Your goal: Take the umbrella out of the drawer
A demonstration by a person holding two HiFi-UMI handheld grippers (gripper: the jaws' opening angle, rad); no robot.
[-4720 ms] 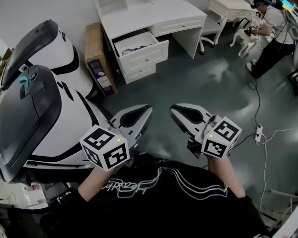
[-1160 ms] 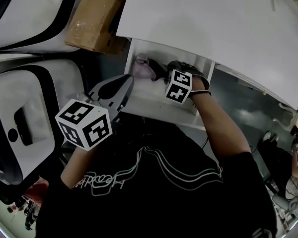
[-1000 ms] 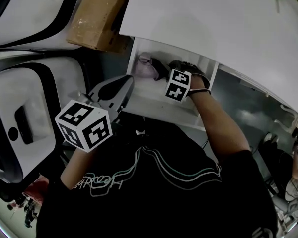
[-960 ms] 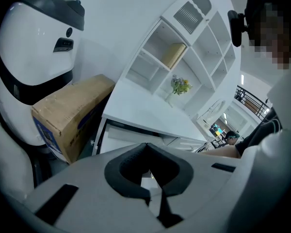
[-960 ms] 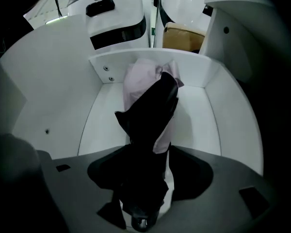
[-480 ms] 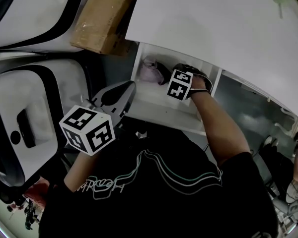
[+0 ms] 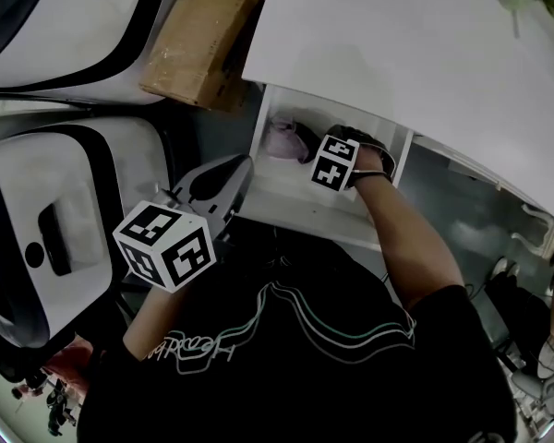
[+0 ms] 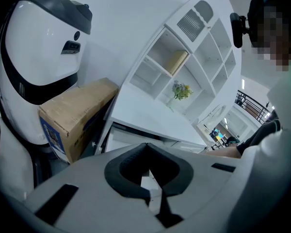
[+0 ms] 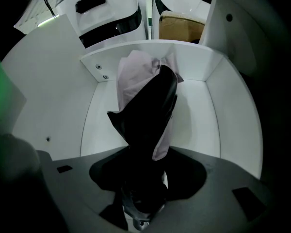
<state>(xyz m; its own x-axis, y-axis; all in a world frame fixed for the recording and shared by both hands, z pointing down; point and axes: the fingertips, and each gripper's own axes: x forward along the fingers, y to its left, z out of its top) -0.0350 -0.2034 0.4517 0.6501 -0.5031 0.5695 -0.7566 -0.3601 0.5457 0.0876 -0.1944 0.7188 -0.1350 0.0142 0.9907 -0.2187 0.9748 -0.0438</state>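
A folded umbrella (image 9: 145,115), black and pale lilac, lies in the open white drawer (image 9: 223,110) under the desk top (image 7: 397,44). In the head view only its lilac end (image 7: 282,138) shows. My right gripper (image 7: 337,150) points straight down into the drawer (image 7: 295,197). Its jaws (image 9: 141,208) have just been closing, and the umbrella's dark near end fills the gap between them. My left gripper (image 7: 233,169) hangs shut and empty outside the drawer's front left corner, its tips (image 8: 153,198) meeting.
A brown cardboard box (image 7: 208,40) leans against the desk's left side, also in the left gripper view (image 8: 72,115). Large white and black machines (image 7: 46,220) stand to the left. A shelf unit (image 8: 184,57) rises behind the desk.
Several seconds ago both grippers were held far from the desk. Over the last second the right gripper has stayed down in the drawer over the umbrella, and the left has barely shifted.
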